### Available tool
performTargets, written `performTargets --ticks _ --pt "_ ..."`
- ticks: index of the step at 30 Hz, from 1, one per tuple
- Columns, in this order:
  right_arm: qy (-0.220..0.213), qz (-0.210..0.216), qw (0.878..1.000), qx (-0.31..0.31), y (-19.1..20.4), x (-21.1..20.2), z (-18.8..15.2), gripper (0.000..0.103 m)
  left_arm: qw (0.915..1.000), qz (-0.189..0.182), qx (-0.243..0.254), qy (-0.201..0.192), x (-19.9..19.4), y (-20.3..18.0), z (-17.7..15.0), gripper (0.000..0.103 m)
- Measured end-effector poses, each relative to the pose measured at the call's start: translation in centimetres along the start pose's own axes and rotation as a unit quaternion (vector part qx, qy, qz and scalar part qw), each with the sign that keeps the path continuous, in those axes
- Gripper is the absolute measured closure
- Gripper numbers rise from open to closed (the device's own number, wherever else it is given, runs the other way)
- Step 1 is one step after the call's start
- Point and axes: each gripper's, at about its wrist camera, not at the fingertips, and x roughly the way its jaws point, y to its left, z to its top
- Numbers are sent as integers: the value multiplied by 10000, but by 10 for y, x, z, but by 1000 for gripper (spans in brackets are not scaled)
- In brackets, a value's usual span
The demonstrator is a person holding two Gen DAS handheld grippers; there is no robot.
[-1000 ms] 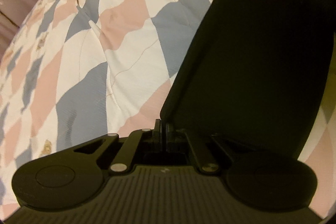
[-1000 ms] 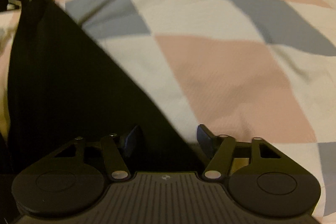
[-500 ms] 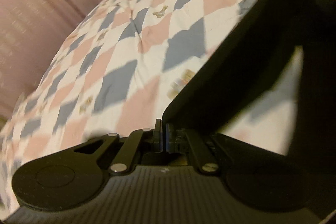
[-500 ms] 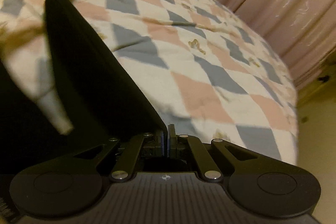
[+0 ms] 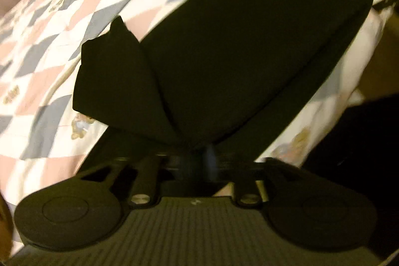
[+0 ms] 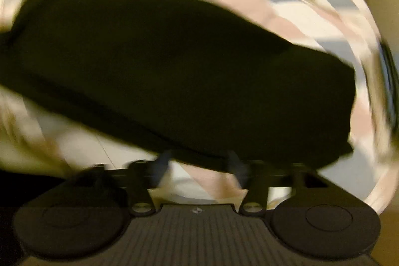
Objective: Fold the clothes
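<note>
The left hand-held gripper pinches the black garment, its jaws together. The right hand-held gripper is parted, the garment's edge just ahead. The garment spreads toward 12 o'clock on the quilt.

Black garment: plain dark cloth, doubled over, spread across centre frame on the bed; loose folded flap at left; edges blurred in right wrist view.
</note>
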Motion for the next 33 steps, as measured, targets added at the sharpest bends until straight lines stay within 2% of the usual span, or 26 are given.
performTargets --ticks 2,4,6,9,12,15,16,18,19,21,23,25,27,29,31,32,33 --pt "-195 339 9934 1078 -29 -8 5 40 9991 -74 -335 -260 -16 10 9 70" --pt "-351 533 9759 2086 -57 -8 7 40 9956 -28 -767 -537 -27 21 23 70" --pt "-475 682 9525 2931 -81 -6 9 40 9929 197 -1076 -464 0 32 44 70" --pt "-668 803 9254 3643 -105 -1 10 40 9860 534 -1537 -354 39 48 77 70" --pt "-751 872 9098 3988 -122 4 8 40 9758 870 -1993 -243 78 64 109 69" --pt "-746 900 9041 4110 -130 8 -2 40 9621 1202 -2442 -131 118 80 141 68" --pt "-735 900 9037 4122 -133 11 -3 40 9612 1259 -2451 -109 125 79 140 68" --pt "-762 897 9026 4140 -139 15 -11 40 9586 1377 -2485 -196 131 77 134 86" --pt "-784 894 9021 4147 -143 17 -15 40 9568 1437 -2510 -305 128 76 130 99" --pt "-959 954 8990 4165 -151 22 -17 40 9384 1514 -3014 -756 114 86 107 100" --pt "-1184 1039 8946 4182 -159 28 -18 40 8969 1657 -3862 -1379 82 107 71 100" --pt "-1408 1123 8897 4196 -167 35 -18 40 8319 1752 -4910 -1901 38 127 10 101" --pt "-1632 1207 8842 4207 -176 41 -19 40 7608 1880 -5786 -2262 1 142 -54 101" --pt "-1854 1290 8782 4216 -184 47 -20 39 7188 1756 -6384 -2120 0 148 -111 102" --pt "-2075 1372 8716 4223 -192 54 -20 39 6728 1622 -6946 -1965 0 153 -169 100" --pt "-2186 1412 8682 4225 -196 57 -21 38 6561 1340 -7181 -1897 12 150 -194 99" --pt "-2281 1455 8669 4188 -199 60 -21 38 6482 1167 -7298 -1836 23 144 -210 98"
